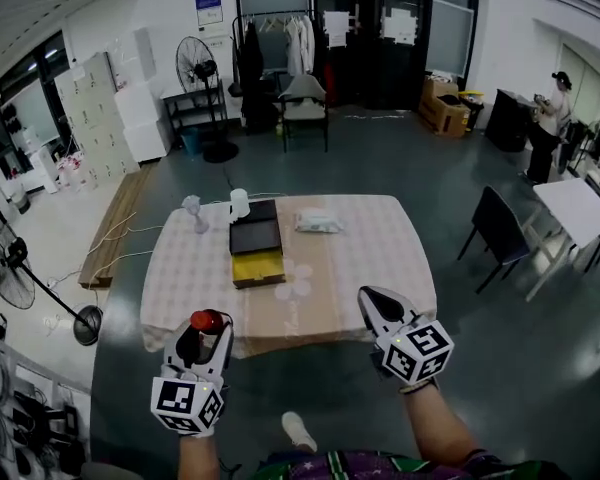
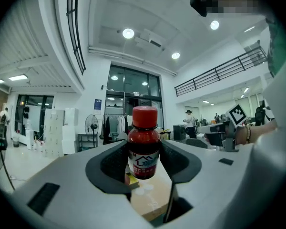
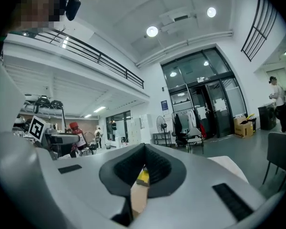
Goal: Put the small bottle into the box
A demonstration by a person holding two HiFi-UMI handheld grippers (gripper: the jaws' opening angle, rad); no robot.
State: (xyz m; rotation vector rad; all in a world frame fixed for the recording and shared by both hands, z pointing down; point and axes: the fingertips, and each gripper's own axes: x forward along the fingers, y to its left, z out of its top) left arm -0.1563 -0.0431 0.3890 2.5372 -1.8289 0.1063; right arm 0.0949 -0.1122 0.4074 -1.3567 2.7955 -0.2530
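Your left gripper (image 1: 204, 334) at lower left of frame, jaws clamped on small bottle (image 2: 143, 144), bottle upright. Your right gripper (image 1: 372, 300) at lower right, jaws pressed together, nothing between. Both forearms enter from bottom edge.

Left gripper (image 1: 206, 326) & right gripper (image 1: 372, 298): pale grey moulded shells, blk ribbed pads (image 2: 115, 162) lining the jaws, small blk rectangular slots on the top faces. Each has a wht marker cube (image 1: 187, 405) at the rear w/ blk square codes. Person: shirt (image 1: 360, 465) patterned purple/green, wht shoe (image 1: 298, 431), dark bracelet (image 2: 248, 133) on right wrist.
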